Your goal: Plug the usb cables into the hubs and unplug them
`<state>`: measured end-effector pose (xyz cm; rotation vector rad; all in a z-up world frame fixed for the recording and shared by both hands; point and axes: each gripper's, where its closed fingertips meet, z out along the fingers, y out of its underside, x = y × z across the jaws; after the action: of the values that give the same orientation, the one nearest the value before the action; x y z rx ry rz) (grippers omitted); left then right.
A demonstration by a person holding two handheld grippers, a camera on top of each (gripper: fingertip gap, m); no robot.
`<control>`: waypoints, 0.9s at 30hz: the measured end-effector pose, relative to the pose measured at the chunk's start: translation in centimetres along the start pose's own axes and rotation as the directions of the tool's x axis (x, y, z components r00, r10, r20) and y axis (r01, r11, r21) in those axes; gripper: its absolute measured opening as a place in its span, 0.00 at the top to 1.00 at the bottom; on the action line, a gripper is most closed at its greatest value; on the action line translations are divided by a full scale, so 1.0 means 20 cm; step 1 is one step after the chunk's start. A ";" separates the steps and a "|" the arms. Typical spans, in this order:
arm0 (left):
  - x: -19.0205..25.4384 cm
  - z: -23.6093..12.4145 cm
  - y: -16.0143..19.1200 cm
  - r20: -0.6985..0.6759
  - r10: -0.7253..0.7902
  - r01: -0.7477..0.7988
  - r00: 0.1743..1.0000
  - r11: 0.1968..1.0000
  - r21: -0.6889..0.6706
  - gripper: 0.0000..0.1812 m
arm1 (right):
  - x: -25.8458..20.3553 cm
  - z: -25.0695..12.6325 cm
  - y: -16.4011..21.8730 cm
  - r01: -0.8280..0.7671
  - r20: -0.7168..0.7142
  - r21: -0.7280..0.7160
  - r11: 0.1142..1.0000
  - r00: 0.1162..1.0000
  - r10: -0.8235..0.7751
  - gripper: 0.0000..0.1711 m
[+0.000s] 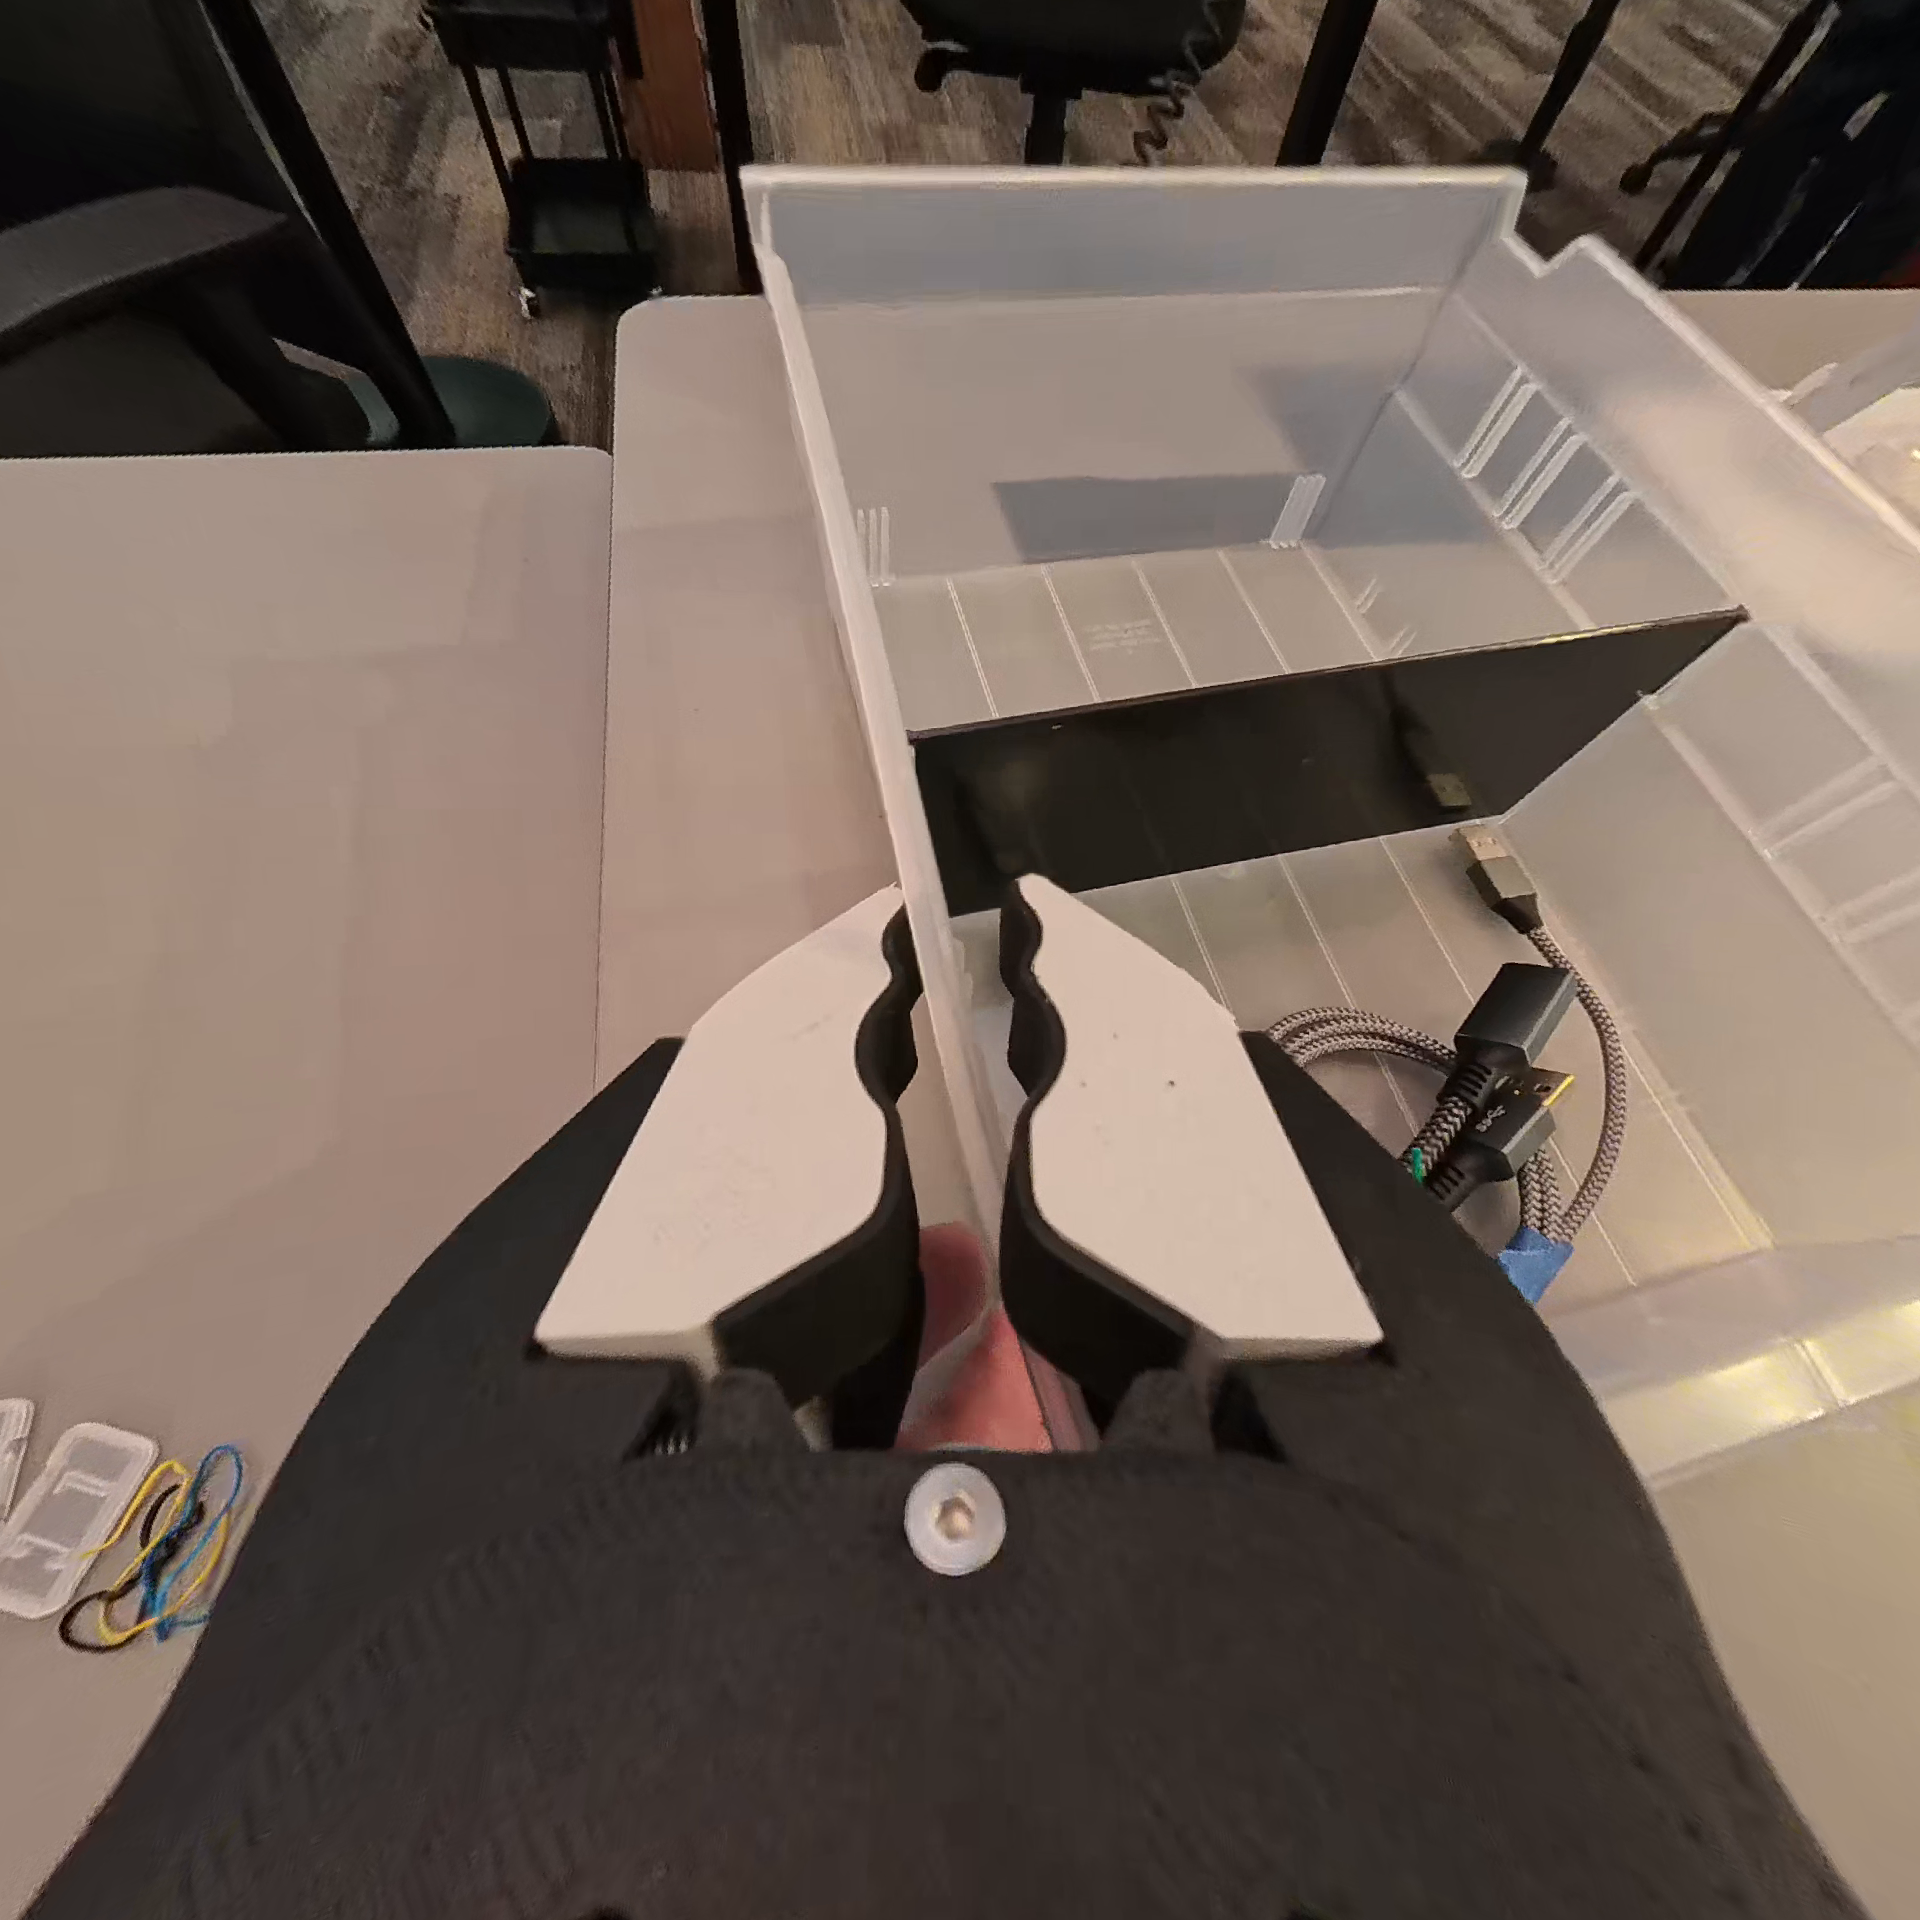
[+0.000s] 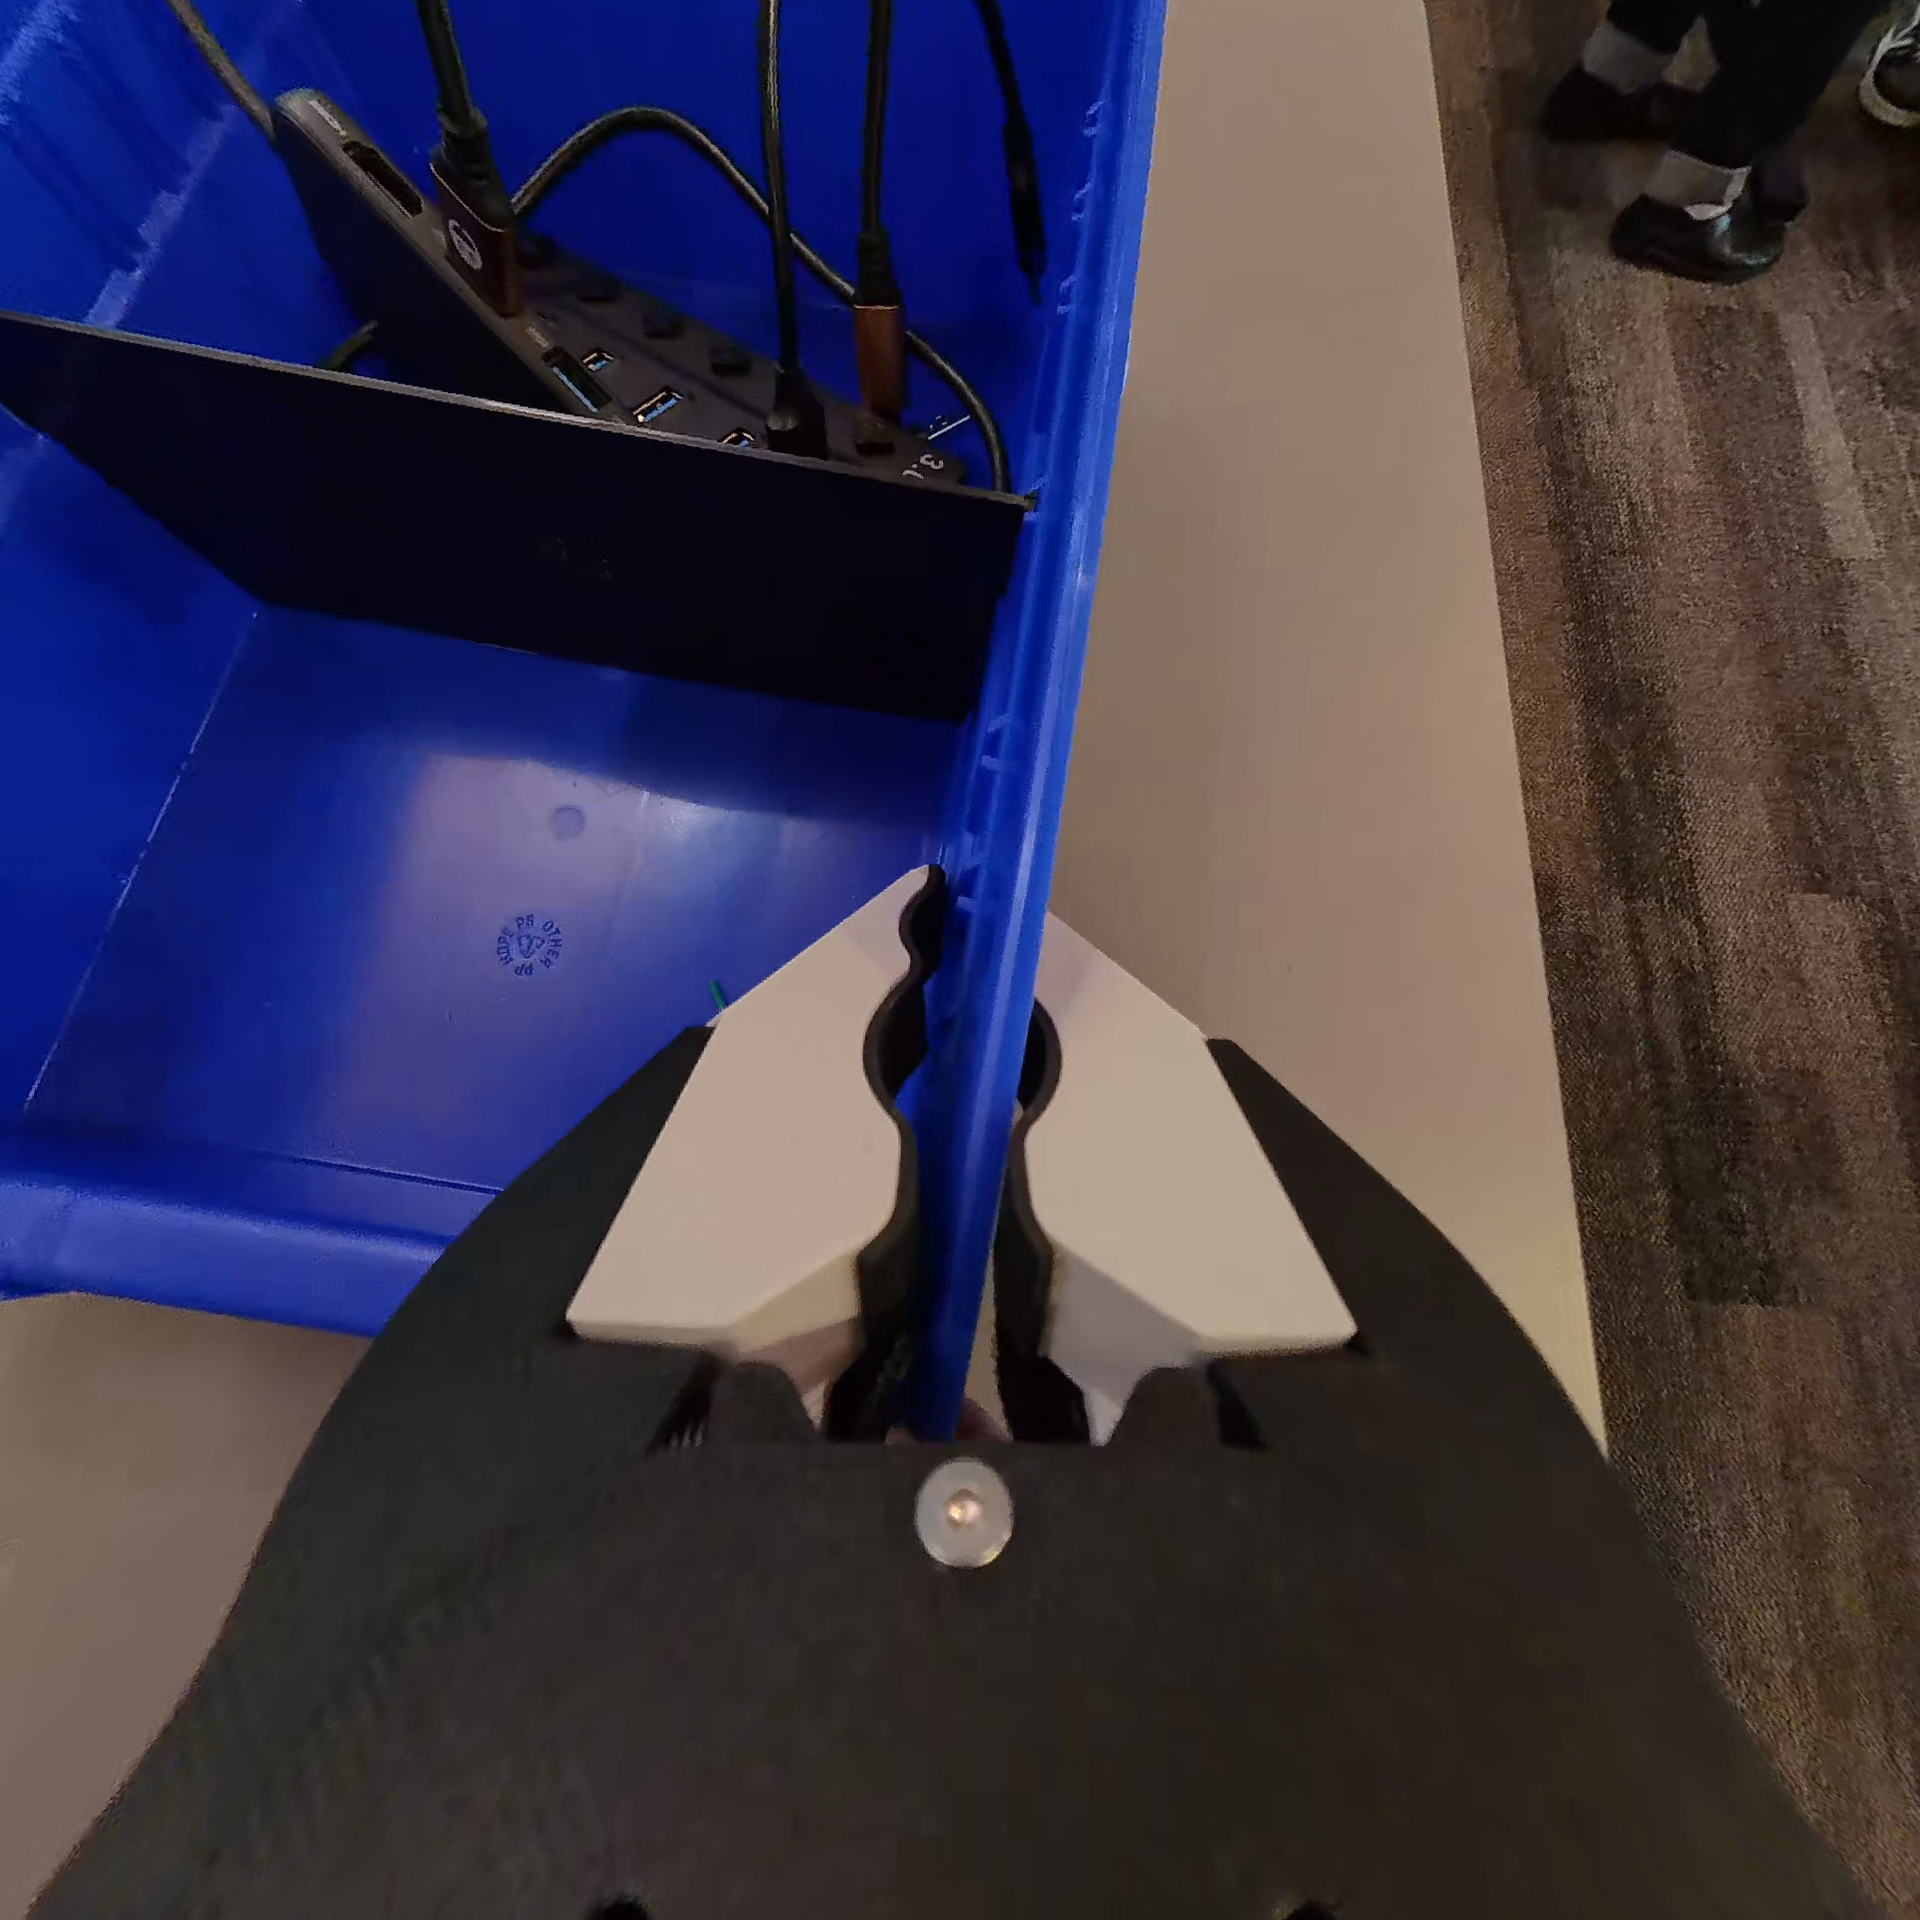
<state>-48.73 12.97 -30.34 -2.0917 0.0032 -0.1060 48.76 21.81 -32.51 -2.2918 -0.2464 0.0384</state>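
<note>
Left gripper point(image 1: 961, 914) pinching side wall of clear bin point(image 1: 1143, 239); right gripper point(image 2: 987, 914) pinching side wall of blue bin point(image 2: 1081, 520).

Braided usb cables point(image 1: 1496, 1081) loose inside clear bin, right of gripped wall. Hub point(image 2: 665, 364) inside blue bin, beyond black divider point(image 2: 520, 540), cables already plugged.

Judgement: bins being positioned. Grip firm, slide level, avoid tipping hub.
</note>
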 end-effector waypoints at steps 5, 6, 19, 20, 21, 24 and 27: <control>0.03 -0.06 0.00 -0.002 -0.007 0.007 1.000 0.999 0.053 0.95 | -0.11 -0.10 0.08 -0.010 -0.022 0.004 1.000 1.000 0.010 0.98; 0.04 -0.07 0.00 -0.002 -0.017 0.017 1.000 0.998 0.057 0.95 | -0.14 -0.12 0.09 -0.018 -0.020 0.010 1.000 1.000 0.018 0.98; 0.20 -0.40 -0.11 -0.053 -0.058 0.068 0.997 0.975 0.209 0.95 | -0.71 -0.32 0.21 0.065 0.046 0.052 0.996 0.997 -0.068 0.87; 0.21 -0.43 -0.12 -0.053 -0.063 0.073 0.997 0.973 0.218 0.95 | -0.77 -0.33 0.21 0.077 0.054 0.053 0.996 0.995 -0.080 0.86; 0.22 -0.46 -0.13 -0.056 -0.068 0.079 0.996 0.970 0.230 0.95 | -0.82 -0.34 0.22 0.100 0.057 0.050 0.994 0.993 -0.102 0.84; 0.25 -0.55 -0.13 -0.070 -0.083 0.098 0.994 0.961 0.260 0.95 | -0.97 -0.37 0.23 0.151 0.088 0.037 0.988 0.984 -0.154 0.81; 0.27 -0.62 -0.13 -0.079 -0.104 0.123 0.991 0.951 0.285 0.95 | -1.11 -0.40 0.25 0.218 0.125 0.014 0.976 0.968 -0.218 0.78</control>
<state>-44.32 3.25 -21.61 -1.7939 -0.0901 -0.2292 28.60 8.37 -32.05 -2.2518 -0.5630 0.0698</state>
